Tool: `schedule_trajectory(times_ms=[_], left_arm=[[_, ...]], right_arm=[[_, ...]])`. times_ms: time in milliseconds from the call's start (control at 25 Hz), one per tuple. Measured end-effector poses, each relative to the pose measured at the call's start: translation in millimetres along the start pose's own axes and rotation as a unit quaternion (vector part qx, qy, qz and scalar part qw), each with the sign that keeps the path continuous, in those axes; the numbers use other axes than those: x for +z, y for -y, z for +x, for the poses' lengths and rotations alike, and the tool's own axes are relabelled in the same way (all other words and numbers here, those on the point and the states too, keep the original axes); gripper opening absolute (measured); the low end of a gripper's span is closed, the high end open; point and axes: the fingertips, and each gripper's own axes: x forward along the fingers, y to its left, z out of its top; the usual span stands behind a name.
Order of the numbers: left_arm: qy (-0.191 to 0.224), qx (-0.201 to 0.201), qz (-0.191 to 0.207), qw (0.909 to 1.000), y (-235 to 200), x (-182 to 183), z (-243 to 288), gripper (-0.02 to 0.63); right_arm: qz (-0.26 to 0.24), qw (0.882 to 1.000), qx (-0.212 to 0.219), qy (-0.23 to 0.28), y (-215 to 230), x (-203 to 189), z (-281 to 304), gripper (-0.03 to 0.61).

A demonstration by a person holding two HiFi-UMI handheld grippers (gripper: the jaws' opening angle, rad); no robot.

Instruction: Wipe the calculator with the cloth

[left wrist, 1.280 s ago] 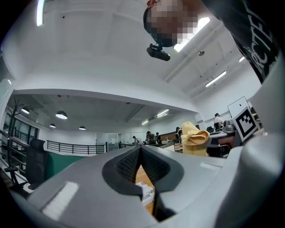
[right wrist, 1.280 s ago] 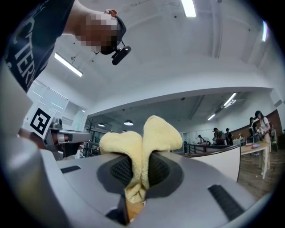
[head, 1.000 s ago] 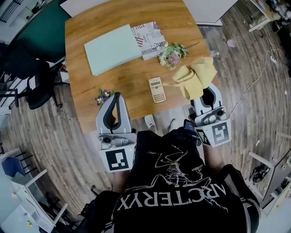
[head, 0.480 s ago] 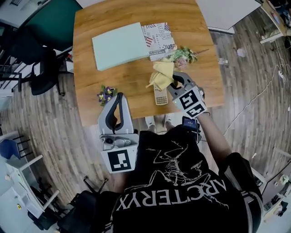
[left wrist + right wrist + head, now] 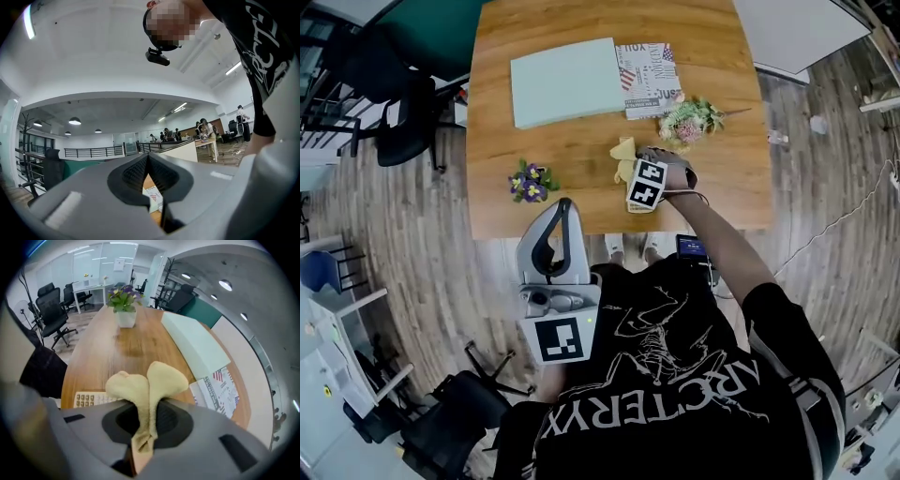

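Pinching the cloth (image 5: 150,380) in the right gripper (image 5: 149,419), bottom centre, just above the calculator (image 5: 91,399); wiping seemingly just starting, with the left gripper (image 5: 147,161) closed, empty, lower left.

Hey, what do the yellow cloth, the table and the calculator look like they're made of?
Cloth: soft, matte pale-yellow fabric, perhaps microfibre or fleece; it bunches in rounded folds where the right tool pinches it.
Table: wood or wood-look laminate, smooth with a slight sheen; grain lines show.
Calculator: likely hard plastic, light beige with rows of small keys; it is mostly hidden.
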Motion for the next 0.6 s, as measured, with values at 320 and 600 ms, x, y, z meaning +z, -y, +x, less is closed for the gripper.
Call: schedule_trajectory(times_ms=[320,600], left_arm=[[-0.006,0.001,-0.012,0.9999,0.2,-8.5,8.8,0.009],[0.002,-0.016,-0.022,0.9996,4.3,-8.2,19.9,0.009]], right_arm=[[-0.032,0.999,0.004,-0.026,-12.2,-2.1,17.8,0.052],[-0.077,0.995,0.035,-0.045,-41.1,-6.6,8.3,0.052]])
